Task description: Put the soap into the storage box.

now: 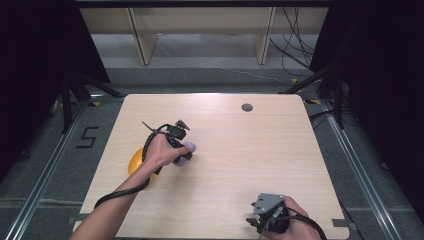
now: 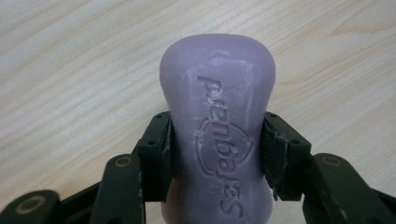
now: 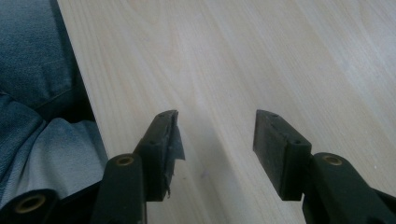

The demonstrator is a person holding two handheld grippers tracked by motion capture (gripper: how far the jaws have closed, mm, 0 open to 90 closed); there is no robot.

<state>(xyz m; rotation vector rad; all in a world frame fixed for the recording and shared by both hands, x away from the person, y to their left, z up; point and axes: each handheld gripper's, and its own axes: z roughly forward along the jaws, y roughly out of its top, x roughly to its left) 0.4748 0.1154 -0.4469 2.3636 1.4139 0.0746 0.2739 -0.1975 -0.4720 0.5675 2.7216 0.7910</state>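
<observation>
A: Nearest the person, what is at the table's front edge?

B: The right gripper (image 1: 268,216), held in the right hand (image 1: 295,220) near the front right of the wooden table (image 1: 240,150). In the right gripper view its jaws stand wide apart with nothing between them, over bare wood; blue denim fabric (image 3: 32,93) lies beyond the table edge at the left of that view.

A: And farther in?

B: The left hand (image 1: 159,152) holds the left gripper (image 1: 184,154) left of the table's middle. Its jaws are closed on a purple soap bar (image 2: 219,130), pressing its narrow waist from both sides; in the left gripper view, embossed lettering shows on the bar's face, and the bar projects past the jaw tips over the tabletop.

A: Anything beside that hand?

B: A yellow rounded object (image 1: 135,161), partly hidden behind the left wrist; what it is cannot be told.

A: Farthest?

B: A small round hole (image 1: 247,107) near the table's far edge.
</observation>
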